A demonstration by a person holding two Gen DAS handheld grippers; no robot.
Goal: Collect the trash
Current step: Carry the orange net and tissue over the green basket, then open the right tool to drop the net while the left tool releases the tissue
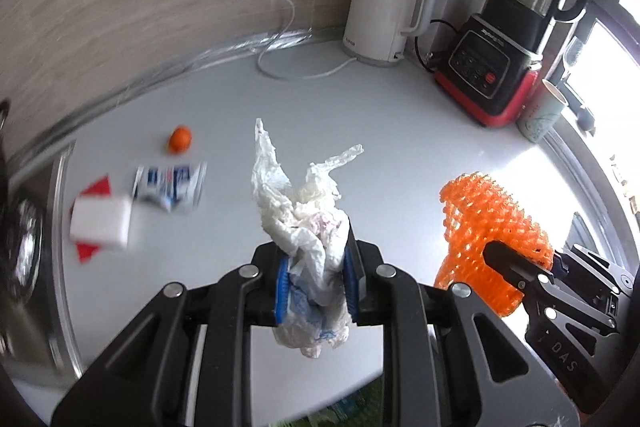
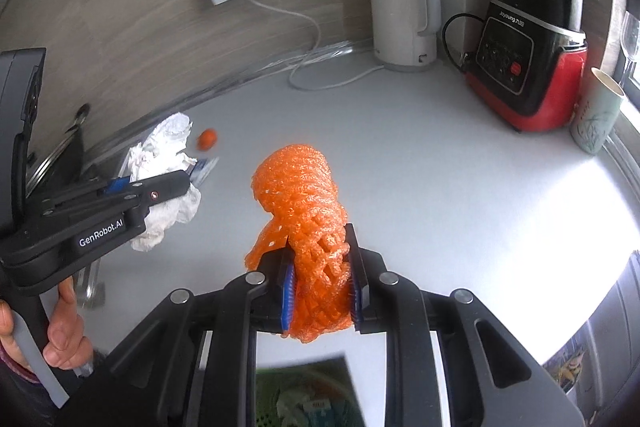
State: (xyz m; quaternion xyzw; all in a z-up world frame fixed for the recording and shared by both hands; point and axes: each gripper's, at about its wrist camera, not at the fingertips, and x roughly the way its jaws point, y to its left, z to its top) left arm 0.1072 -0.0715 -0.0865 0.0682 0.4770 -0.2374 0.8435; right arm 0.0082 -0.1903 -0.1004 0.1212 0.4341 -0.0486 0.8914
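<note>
Left gripper (image 1: 316, 287): jaws clamped on crumpled white plastic, angled down.
Right gripper (image 2: 322, 291): jaws pinching orange foam net, angled down.
Hand (image 2: 60, 331): near left, apparently gripping the left handle.

Daylight is thrown in from the window (image 1: 624, 39) on the right, so the white worktop (image 1: 360, 131) is blown out to pure glare along that side in both views. The left part is kept dimmer and greyer. Heavy motion blur is seen at the left edge of the left wrist view, where the white block (image 1: 102, 223) and the blue-white wrapper (image 1: 170, 187) are smeared. Straight lines are bent hard by the fisheye, and the corners are blacked out.
</note>
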